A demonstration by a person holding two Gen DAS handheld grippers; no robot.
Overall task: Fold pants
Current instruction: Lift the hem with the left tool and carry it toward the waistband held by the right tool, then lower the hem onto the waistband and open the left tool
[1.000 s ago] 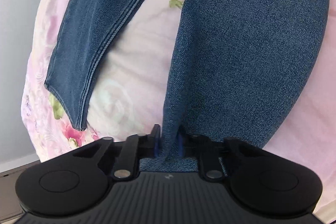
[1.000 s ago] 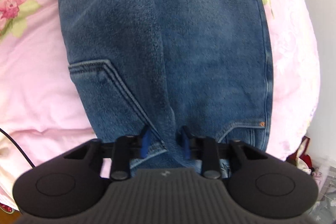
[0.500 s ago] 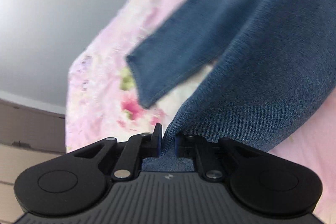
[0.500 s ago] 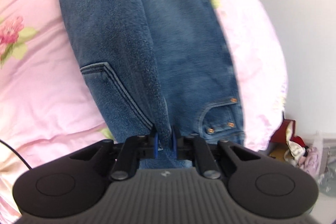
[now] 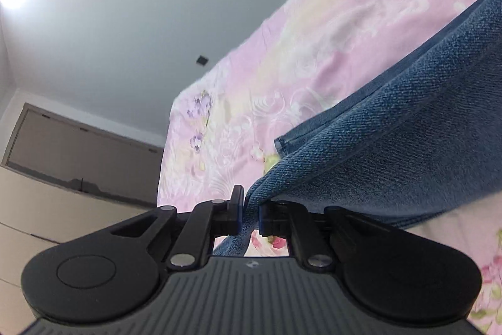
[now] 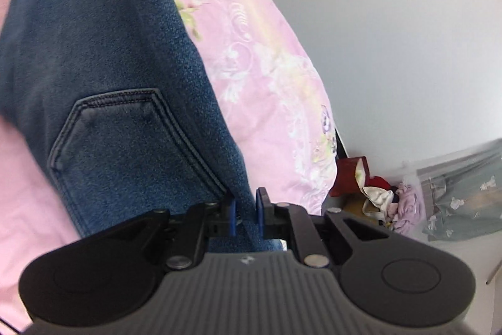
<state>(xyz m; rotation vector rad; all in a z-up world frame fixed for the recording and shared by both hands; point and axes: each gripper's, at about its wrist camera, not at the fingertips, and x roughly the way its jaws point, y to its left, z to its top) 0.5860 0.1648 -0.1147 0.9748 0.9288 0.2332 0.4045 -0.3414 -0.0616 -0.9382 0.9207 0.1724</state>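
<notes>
At the left jaws: the left gripper [image 5: 250, 211] has its fingers closing on a bunched fold of the blue jeans [image 5: 392, 146]; denim fills the narrow gap and the pads press on it.
At the right jaws: the right gripper [image 6: 245, 211] is clamped tight on a pinch of the jeans [image 6: 103, 77] just beside the back pocket [image 6: 125, 140], blue pads against the cloth.
Hidden near the grippers: both pinched edges run under the black gripper bodies, so which hem or seam each one holds cannot be told.
Jeans, left wrist view: one lifted leg slants from the jaws up to the right and is cut off by the frame; the other leg's hem [image 5: 282, 143] lies flat just behind it.
Jeans, right wrist view: the long axis runs from the jaws up and left, its far end cut off at the top; the pocket faces the camera.
Where the jeans are: on the pink floral bedsheet [image 5: 298, 52], partly raised off it at both grips.
Farther off: a heap of clothes [image 6: 386, 193] beside the bed, blurred; a grey wall [image 6: 392, 36] behind; a pale cabinet [image 5: 62, 165] at the left view's edge.
</notes>
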